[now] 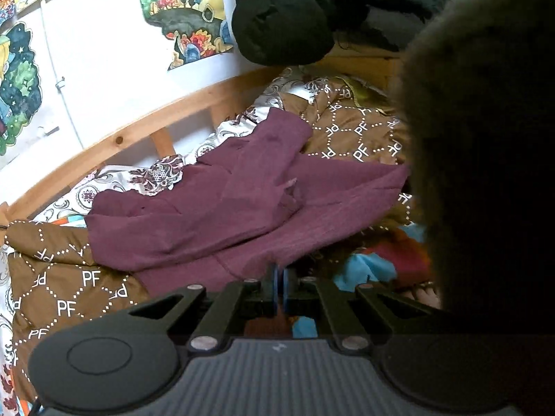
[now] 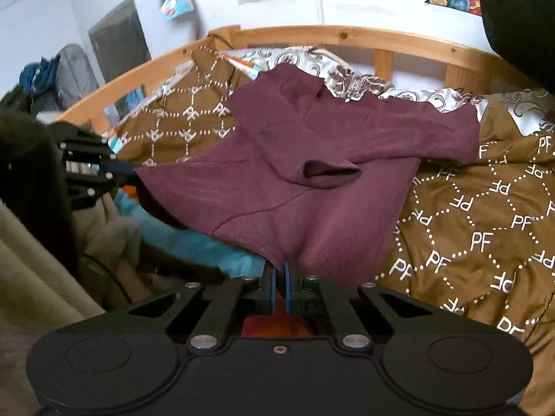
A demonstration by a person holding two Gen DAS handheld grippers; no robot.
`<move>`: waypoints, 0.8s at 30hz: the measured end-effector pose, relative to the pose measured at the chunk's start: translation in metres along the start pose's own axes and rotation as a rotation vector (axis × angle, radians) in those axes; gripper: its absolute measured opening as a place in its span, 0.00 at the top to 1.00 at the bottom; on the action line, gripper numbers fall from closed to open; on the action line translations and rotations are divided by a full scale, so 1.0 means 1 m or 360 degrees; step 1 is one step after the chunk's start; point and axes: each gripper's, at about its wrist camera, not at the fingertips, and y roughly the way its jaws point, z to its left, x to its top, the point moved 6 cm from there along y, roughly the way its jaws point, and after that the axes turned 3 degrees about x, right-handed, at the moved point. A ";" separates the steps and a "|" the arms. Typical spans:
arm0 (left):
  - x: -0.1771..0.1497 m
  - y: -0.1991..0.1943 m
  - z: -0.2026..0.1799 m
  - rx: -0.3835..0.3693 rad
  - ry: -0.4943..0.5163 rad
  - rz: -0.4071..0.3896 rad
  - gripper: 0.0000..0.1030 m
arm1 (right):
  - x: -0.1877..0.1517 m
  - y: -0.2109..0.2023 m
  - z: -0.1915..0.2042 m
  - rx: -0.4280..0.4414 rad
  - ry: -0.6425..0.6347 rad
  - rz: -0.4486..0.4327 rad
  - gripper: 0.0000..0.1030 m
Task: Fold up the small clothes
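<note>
"PF" is printed across the brown quilt (image 2: 485,228). The maroon garment's (image 2: 312,173) hem is clenched by both the left tongs (image 1: 279,270) and the right tongs (image 2: 280,270); the right of the left wrist view is blocked by a dark blur.

A maroon knit top (image 2: 312,173) lies spread ahead of the right claw (image 2: 280,274), on a brown quilted bedspread (image 2: 485,225). The left claw (image 2: 128,168) pinches its left corner. A curved wooden bed rail (image 2: 347,34) runs behind.

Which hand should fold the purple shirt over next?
Probably both together, neither better: the left gripper and right gripper each pinch a corner of the purple shirt's near hem.
</note>
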 end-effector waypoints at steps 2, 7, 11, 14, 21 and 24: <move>0.004 0.004 0.006 0.0017 -0.0031 -0.0005 0.99 | 0.004 0.000 -0.002 -0.0011 0.0015 -0.0018 0.96; 0.034 0.026 0.042 0.0098 -0.0079 -0.0039 0.99 | 0.041 0.004 -0.021 -0.0084 -0.0029 -0.0110 0.96; 0.073 0.056 0.077 0.0256 -0.0014 -0.0096 0.98 | 0.092 0.019 -0.047 -0.0180 -0.0063 -0.0187 0.96; 0.100 0.081 0.103 0.0308 -0.0014 -0.0112 0.98 | 0.135 0.034 -0.073 -0.0234 -0.0069 -0.0231 0.96; 0.148 0.159 0.178 0.0301 -0.0159 -0.0078 0.98 | 0.232 0.075 -0.134 -0.0284 -0.0017 -0.0310 0.96; 0.159 0.197 0.206 0.0317 -0.0237 -0.0057 0.98 | 0.257 0.096 -0.159 -0.0287 0.0028 -0.0355 0.96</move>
